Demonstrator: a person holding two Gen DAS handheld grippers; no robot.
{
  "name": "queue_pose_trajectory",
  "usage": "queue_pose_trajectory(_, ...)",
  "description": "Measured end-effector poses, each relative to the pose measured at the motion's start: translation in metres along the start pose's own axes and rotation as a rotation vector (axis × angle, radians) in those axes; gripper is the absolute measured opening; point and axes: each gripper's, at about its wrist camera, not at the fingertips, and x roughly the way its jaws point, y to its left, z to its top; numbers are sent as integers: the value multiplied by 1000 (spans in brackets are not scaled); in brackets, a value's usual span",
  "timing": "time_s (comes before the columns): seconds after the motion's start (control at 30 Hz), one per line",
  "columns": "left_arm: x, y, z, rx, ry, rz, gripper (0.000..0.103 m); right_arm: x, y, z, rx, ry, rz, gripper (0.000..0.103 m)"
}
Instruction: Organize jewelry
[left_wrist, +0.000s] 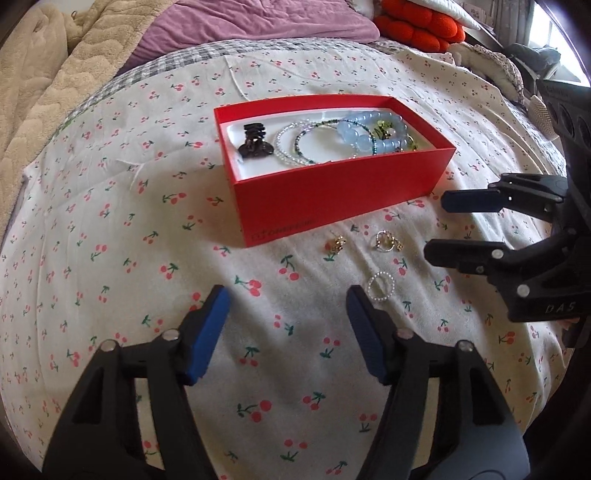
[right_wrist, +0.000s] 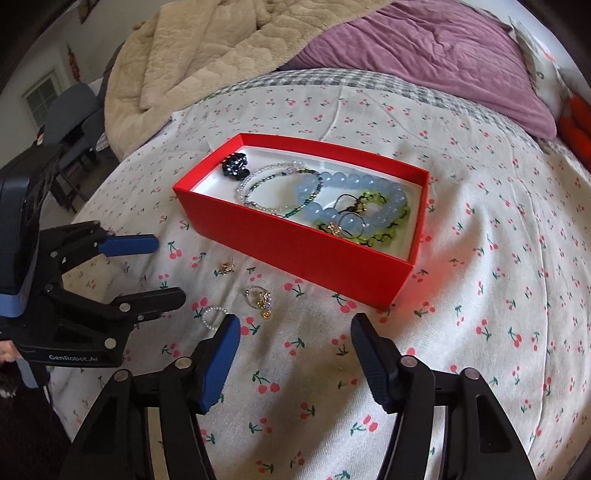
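Left wrist view: three loose pieces on the cherry-print bedsheet (left_wrist: 147, 229), just in front of the red box (left_wrist: 332, 192). Pearl ring (left_wrist: 381, 286) nearest the camera, just beside the tip of the left claw's (left_wrist: 288, 306) right-hand pad, apparently not touching. Gold earring (left_wrist: 335, 244) and gold ring cluster (left_wrist: 386, 242) farther on, side by side, close to the box's long front wall.

Left claw: partly open, bare sheet between the pads, nothing gripped. Right claw (left_wrist: 439, 225): entering from the right edge, fingers pointing toward the ring cluster, partly open, empty, clear of every piece.

Right wrist view: right claw (right_wrist: 293, 328) likewise half spread over bare sheet, nothing held. Pearl ring (right_wrist: 213, 316) just beside its left pad tip, partly hidden behind it. Ring cluster (right_wrist: 261, 300) and earring (right_wrist: 227, 266) beyond, between the two claws and the box (right_wrist: 314, 254). Left claw (right_wrist: 170, 267) reaching in from the left, empty.

Box contents, on a white lining: dark hair clip (left_wrist: 255, 142) at the left end; thin beaded bracelets (left_wrist: 295, 144) in the middle, overlapping; pale blue bead bracelet (left_wrist: 364, 131) and green beaded strand (right_wrist: 391, 225) at the right end, tangled with small rings.

Surroundings: beige blanket (left_wrist: 48, 81), purple quilt (left_wrist: 266, 26) and orange cushion (left_wrist: 421, 22) at the far side of the bed, well apart from the jewelry. No obstruction between the claws and the loose pieces.
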Motion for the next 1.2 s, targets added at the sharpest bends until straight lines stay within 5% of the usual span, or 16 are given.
queue_pose_trajectory(0.23, 10, -7, 6, 38, -8, -88, 43, 21, 8, -1, -85, 22, 14, 31)
queue_pose_trajectory(0.4, 17, -16, 7, 82, -2, -104, 42, 28, 14, 0, -116, 19, 30, 28)
queue_pose_trajectory(0.6, 21, -21, 11, 107, 0, -106, 41, 36, 23, 1, -172, 39, 44, 6)
queue_pose_trajectory(1.03, 27, -22, 17, 108, 2, -108, 32, 6, 10, -3, -128, 7, 74, 5)
queue_pose_trajectory(1.2, 30, -24, 22, 114, -2, -98, 17, -13, -1, 4, -78, -34, 116, 5)
